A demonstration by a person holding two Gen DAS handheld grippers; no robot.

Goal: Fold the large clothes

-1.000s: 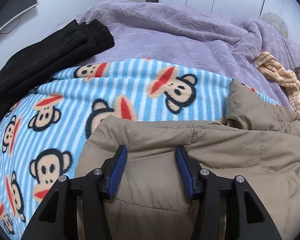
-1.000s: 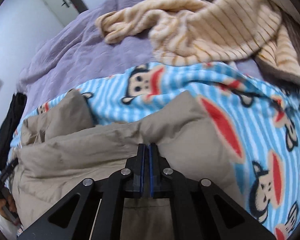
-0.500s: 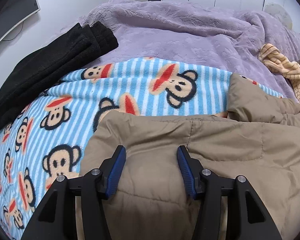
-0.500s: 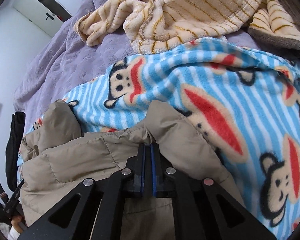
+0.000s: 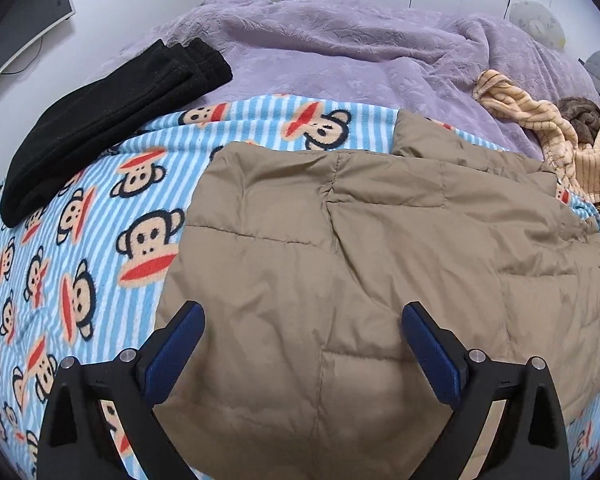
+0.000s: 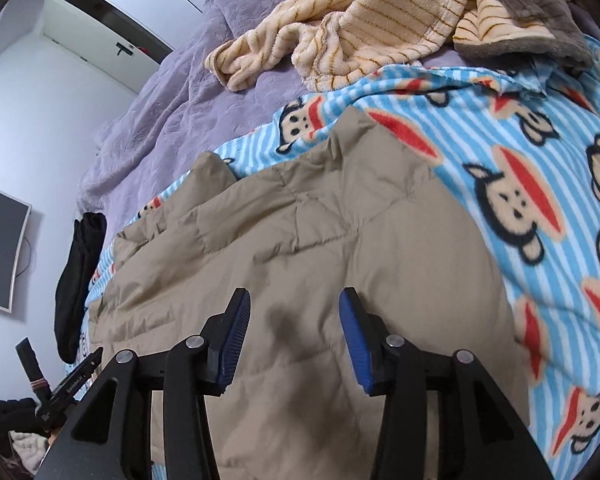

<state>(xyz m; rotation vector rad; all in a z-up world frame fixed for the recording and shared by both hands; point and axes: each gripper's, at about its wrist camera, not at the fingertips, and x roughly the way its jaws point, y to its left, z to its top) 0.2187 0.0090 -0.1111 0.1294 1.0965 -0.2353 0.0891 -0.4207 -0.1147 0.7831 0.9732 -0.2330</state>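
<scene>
The tan quilted jacket [image 5: 340, 272] lay spread flat on the blue striped monkey-print blanket [image 5: 80, 248], filling the near-centre & right of the left wrist view. One folded corner [image 5: 416, 136] stuck up at the jacket's far edge, w/ the blanket showing beyond it.

Left gripper [image 5: 302, 332] hung over the near part of the jacket, jaws wide apart, nothing between the blue pads [image 5: 180, 344]. Couldn't tell whether the tips touched the fabric.

Right gripper [image 6: 292, 324] was over the jacket [image 6: 300, 264] too, jaws apart w/ a clear gap, blue pads [image 6: 354, 344] gripping nothing. A dark shadow sat on the fabric between them.

In the left wrist view, a black folded garment [image 5: 108, 116] lay at far left, partly on the blanket, partly on the purple bedspread [image 5: 340, 48] that covered the far side of the bed. A cream striped fleece [image 5: 560, 148] was bunched at far right, just beside the jacket's right edge.

In the right wrist view the same fleece [image 6: 360, 28] sat far-centre, its near edge on the blanket [image 6: 540, 200], w/ a grey-brown piece [image 6: 540, 16] over its right side. A dark screen [image 6: 0, 248] hung on the wall at left. The black garment [image 6: 80, 280] lay at the left edge of the bed.
</scene>
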